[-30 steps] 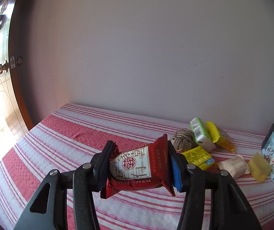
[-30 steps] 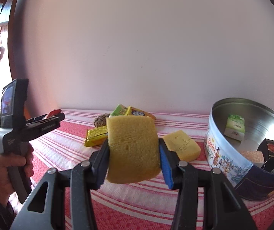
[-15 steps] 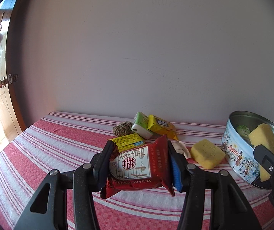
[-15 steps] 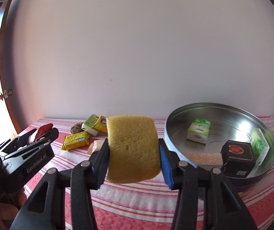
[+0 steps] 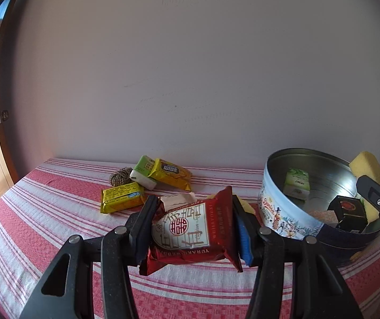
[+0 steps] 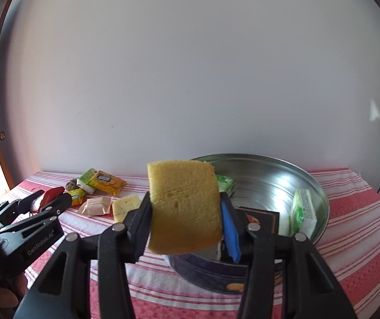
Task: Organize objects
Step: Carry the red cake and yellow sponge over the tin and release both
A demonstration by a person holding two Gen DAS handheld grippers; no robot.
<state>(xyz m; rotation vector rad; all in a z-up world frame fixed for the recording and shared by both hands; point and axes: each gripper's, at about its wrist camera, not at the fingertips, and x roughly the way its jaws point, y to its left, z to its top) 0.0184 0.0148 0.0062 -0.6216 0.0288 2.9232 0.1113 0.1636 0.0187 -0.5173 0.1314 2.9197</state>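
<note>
A woven, matt cloth [image 5: 57, 212] with a rough waffle texture is spread over the table. The round tin [image 6: 269, 178] is of brushed, shiny metal inside and glossy printed metal outside. The sponge [image 6: 184, 207] is seen as porous, matt foam. The red packet [image 5: 192, 228] is made of crinkled, glossy foil. The ball of twine [image 5: 120, 176] looks coarse and fibrous.

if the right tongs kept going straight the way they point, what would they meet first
Probably the tin: the right tongs, shut on the sponge, point slightly down over its near rim, so they would likely meet the black box inside or the tin floor. Depth is unclear.
</note>
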